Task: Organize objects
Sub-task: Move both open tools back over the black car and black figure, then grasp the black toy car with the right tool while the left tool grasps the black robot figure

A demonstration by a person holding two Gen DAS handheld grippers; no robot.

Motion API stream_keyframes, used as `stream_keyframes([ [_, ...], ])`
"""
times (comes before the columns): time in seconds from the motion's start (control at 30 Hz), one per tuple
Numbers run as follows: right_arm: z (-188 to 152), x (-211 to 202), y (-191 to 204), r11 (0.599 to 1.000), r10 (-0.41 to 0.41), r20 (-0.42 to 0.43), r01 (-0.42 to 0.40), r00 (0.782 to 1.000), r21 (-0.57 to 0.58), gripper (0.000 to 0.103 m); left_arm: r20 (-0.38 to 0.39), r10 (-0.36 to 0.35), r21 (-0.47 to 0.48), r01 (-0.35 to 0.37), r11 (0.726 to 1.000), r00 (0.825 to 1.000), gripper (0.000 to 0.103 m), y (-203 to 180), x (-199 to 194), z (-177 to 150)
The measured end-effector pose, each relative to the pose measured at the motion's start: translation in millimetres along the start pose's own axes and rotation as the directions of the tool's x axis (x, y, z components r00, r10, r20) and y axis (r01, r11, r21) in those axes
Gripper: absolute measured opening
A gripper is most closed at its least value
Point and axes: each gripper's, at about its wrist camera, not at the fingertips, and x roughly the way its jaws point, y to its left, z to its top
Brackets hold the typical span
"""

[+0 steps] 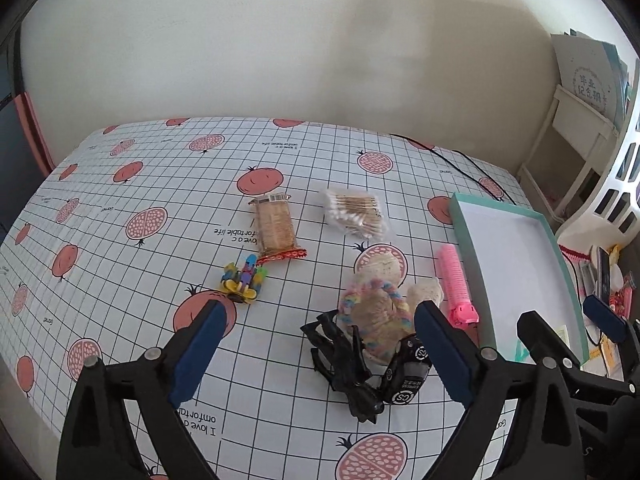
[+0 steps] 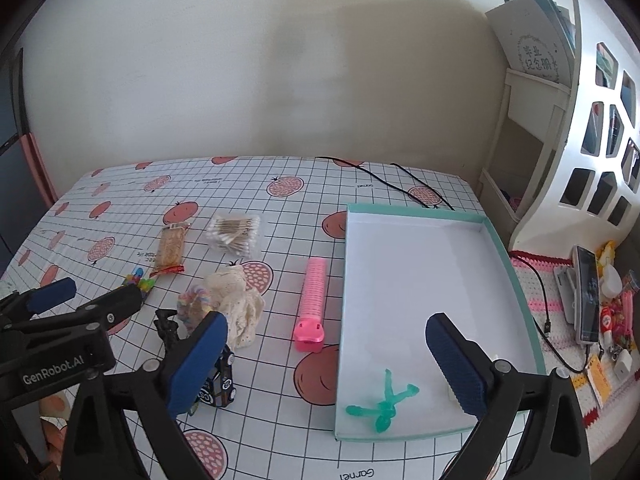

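My left gripper [image 1: 320, 348] hangs open low over a heap on the checked tablecloth: a black toy figure [image 1: 344, 364], a black toy car [image 1: 404, 376], a pastel rope ring [image 1: 372, 304] and a cream knit piece [image 1: 426, 290]. Farther back lie a colourful block toy [image 1: 242, 278], a wrapped snack bar [image 1: 276, 226] and a bag of cotton swabs [image 1: 354, 216]. A pink hair roller [image 2: 314, 300] lies beside the teal-rimmed white box [image 2: 412, 280]. My right gripper [image 2: 328, 360] is open above the box's near left edge. A green figure [image 2: 380, 400] lies in the box's near end.
A white cut-out shelf [image 2: 592, 152] with books stands at the right. A phone on a stand [image 2: 586, 296] and small clutter sit on a crocheted mat. A black cable [image 2: 400, 180] crosses the table's far edge. The wall is close behind.
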Motion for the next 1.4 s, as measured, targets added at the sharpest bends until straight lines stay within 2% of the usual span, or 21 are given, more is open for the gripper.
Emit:
stream_keyframes([
  [0.2,2.7,4.9,11.9,0.999,0.028,-0.019,-0.027,0.999,0.027,0.103,0.015,0.016,-0.050,-0.015,0.999,1.000,0.095,16.1,-1.3,2.4],
  [0.5,0.4,24.4,27.8,0.998,0.045,-0.082,-0.040,0.996,0.054,0.103,-0.031,0.039,-0.112,-0.042,0.993,0.999,0.095,38.7,11.6,0.5],
  [0.7,-7.5,48.2,37.6,0.993,0.105,-0.182,-0.095,0.978,0.063,0.103,-0.139,0.039,-0.173,-0.063,0.983,0.990,0.095,55.4,31.7,-6.4],
  [0.87,-16.2,64.6,48.1,0.994,0.109,-0.250,-0.105,0.962,0.033,0.102,-0.208,0.019,-0.226,-0.067,0.972,0.978,0.095,65.7,44.0,-12.5],
  [0.97,-19.1,70.3,50.8,0.993,0.121,-0.279,-0.112,0.953,0.048,0.098,-0.217,-0.007,-0.242,-0.047,0.969,0.976,0.095,67.3,46.8,-12.9],
  [1.07,-22.4,76.4,50.9,0.992,0.126,-0.309,-0.113,0.943,0.061,0.088,-0.228,-0.030,-0.249,-0.028,0.968,0.973,0.095,65.3,50.8,-13.2],
  [1.4,-28.7,86.5,54.0,0.988,0.150,-0.367,-0.128,0.918,0.083,0.070,-0.276,-0.103,-0.281,0.022,0.959,0.956,0.095,51.6,68.6,-17.5],
])
